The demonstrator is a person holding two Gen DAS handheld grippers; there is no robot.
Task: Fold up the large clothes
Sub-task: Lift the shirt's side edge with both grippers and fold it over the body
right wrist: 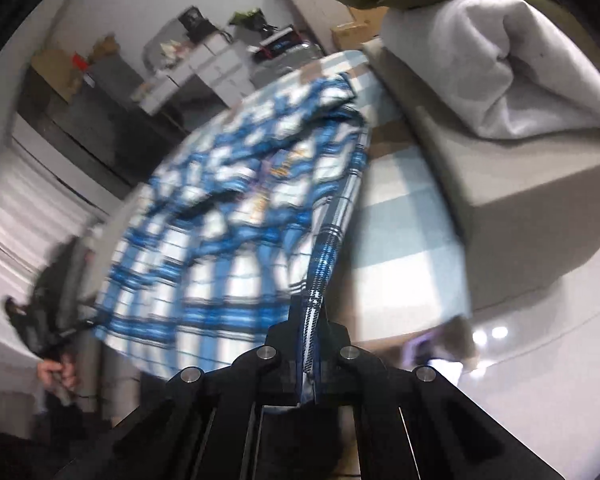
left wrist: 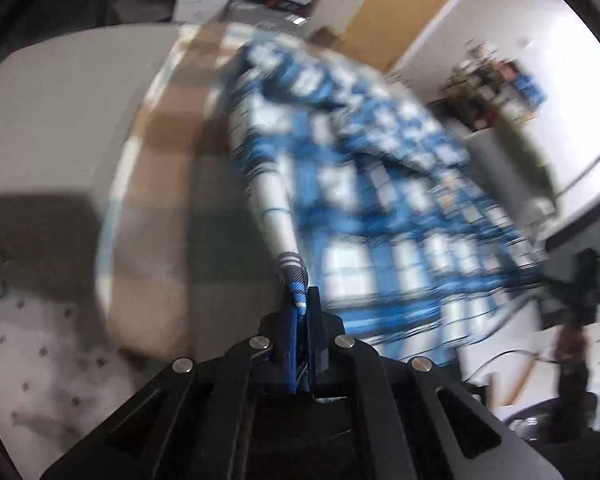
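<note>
Mostly smeared by motion blur: blue-and-white plaid garment (left wrist: pixel 364 184), filling mid-frame, stretched taut toward both cameras over a checked cloth (right wrist: pixel 400 240). Collar and sleeves not made out. Pinched at lower centre by left gripper (left wrist: pixel 302 308) fingers, clamped tight; likewise right gripper (right wrist: pixel 311 312) on another edge.

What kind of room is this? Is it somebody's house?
Probably a lived-in room, maybe a bedroom or living room. A checked cover lies under the blue plaid shirt, folded grey clothes sit beside it, and cluttered white drawers stand behind.
</note>
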